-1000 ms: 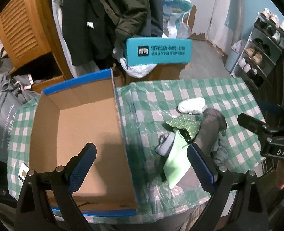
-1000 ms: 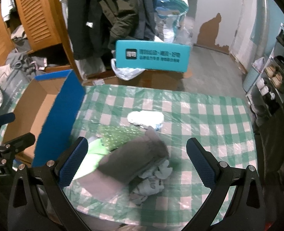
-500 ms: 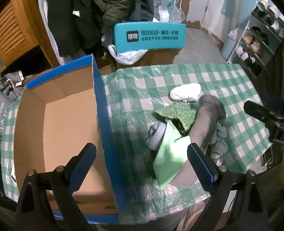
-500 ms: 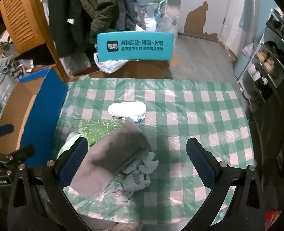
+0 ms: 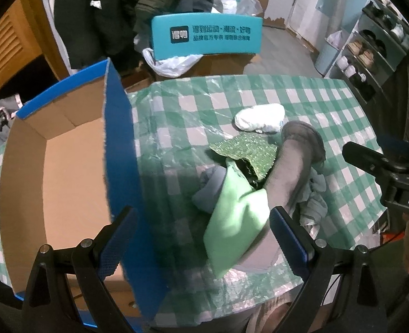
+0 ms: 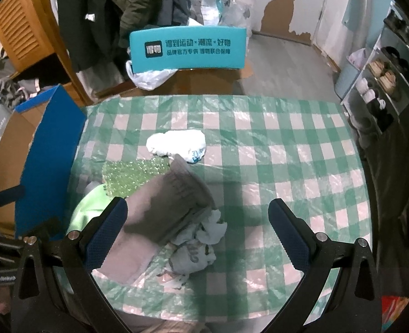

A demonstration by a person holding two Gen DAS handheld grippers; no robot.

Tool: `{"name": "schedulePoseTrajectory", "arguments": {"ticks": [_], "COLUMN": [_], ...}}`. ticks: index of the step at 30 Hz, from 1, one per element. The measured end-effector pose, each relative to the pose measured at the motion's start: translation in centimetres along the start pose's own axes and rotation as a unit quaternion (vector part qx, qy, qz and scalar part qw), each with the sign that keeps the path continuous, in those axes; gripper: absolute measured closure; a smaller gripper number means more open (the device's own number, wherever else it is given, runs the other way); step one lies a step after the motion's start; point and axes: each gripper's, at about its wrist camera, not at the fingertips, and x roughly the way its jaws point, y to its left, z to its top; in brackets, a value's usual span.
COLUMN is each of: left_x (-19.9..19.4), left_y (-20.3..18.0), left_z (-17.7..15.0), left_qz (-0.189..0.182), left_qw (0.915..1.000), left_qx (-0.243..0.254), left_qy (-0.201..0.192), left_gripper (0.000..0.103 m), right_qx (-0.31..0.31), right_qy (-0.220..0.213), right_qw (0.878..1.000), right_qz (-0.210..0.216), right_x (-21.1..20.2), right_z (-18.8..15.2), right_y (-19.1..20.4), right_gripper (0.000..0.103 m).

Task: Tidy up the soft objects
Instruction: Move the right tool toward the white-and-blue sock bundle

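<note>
Green-checked tablecloth [image 6: 287, 149], cluttered room behind. Both views have pulled back and risen over the last second; pile untouched, cardboard box [image 5: 65, 172] empty. Left gripper [image 5: 201, 238] and right gripper [image 6: 196, 236] hover, jaws wide, holding nothing. Grey sock [image 6: 160, 216] overlaps light-green cloth [image 5: 235, 222], glitter-green piece [image 5: 246, 152], crumpled pale rag [image 6: 198, 244]; white bundle [image 6: 176, 144] just beyond. Box's blue wall [image 5: 121, 152] stands between pile and interior.

Wide-open right tongs [image 6: 194, 231] hover over a grey sock [image 6: 160, 211] and crumpled cloth [image 6: 197, 245].
</note>
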Motion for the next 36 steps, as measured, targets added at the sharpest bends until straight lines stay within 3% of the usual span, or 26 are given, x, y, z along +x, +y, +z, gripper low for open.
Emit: {"name": "schedulePoseTrajectory", "arguments": {"ticks": [16, 25, 30, 36], "left_x": [3.2, 4.1, 4.0, 4.5], "left_y": [-1.7, -3.1, -3.4, -3.5], "left_z": [-0.3, -0.5, -0.3, -0.3], "left_qz": [-0.017, 0.007, -0.026, -0.019], "left_qw": [0.9989, 0.9983, 0.9981, 0.998], "left_qx": [0.005, 0.04, 0.029, 0.029], "left_qy": [0.042, 0.041, 0.047, 0.052], "left_gripper": [0.007, 0.007, 0.007, 0.007], "right_qx": [0.005, 0.019, 0.018, 0.009], "right_qy": [0.035, 0.091, 0.118, 0.136], "right_qw": [0.999, 0.996, 0.993, 0.991], "right_qz": [-0.003, -0.005, -0.001, -0.005], "right_x": [1.5, 4.1, 5.5, 6.6], "right_z": [-1.0, -3.2, -4.2, -4.9], "right_y": [-0.5, -1.7, -1.8, -1.4], "right_gripper": [0.002, 0.006, 0.007, 0.009]}}
